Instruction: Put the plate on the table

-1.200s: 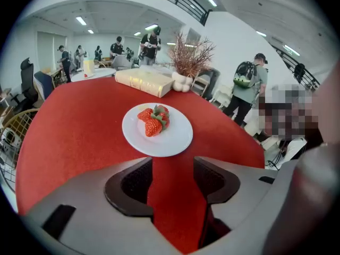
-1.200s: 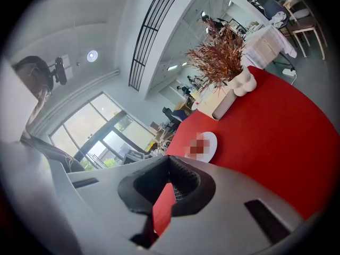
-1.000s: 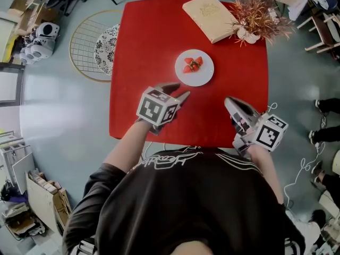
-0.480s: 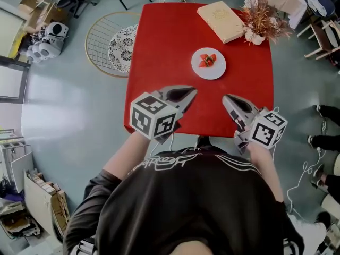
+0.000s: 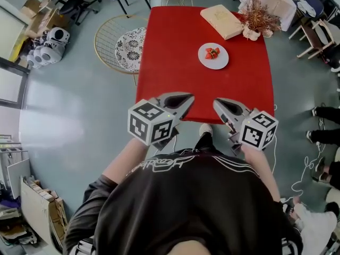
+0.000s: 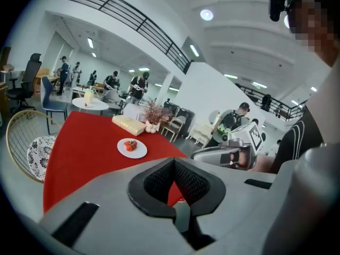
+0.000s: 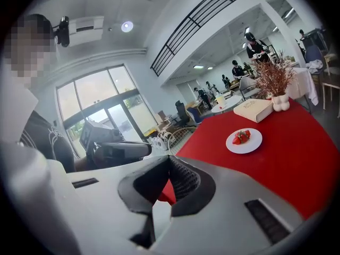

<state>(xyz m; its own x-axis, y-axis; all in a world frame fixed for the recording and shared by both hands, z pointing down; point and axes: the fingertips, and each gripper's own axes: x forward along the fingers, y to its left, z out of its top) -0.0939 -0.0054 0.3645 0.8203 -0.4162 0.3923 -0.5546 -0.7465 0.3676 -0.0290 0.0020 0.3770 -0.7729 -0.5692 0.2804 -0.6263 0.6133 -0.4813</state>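
A white plate [image 5: 213,56] with strawberries on it rests on the red table [image 5: 175,47], toward its far right. The same plate [image 6: 132,148] shows in the left gripper view, and again as the plate [image 7: 244,141] in the right gripper view. Both grippers hover side by side over the table's near edge, well short of the plate. My left gripper [image 5: 185,100] is shut with nothing in it, its tips [image 6: 174,163] meeting. My right gripper [image 5: 219,104] is also shut and empty, its jaws [image 7: 169,159] closed together.
A tan book [image 5: 223,21] and a vase of dried plants [image 5: 258,19] sit at the table's far right corner. A round wire chair with a patterned cushion [image 5: 127,48] stands left of the table. Chairs and other tables surround it, with people far off.
My left gripper's jaws have closed from open. Both grippers have drawn back from the plate to the table's near edge. The plate stays on the table.
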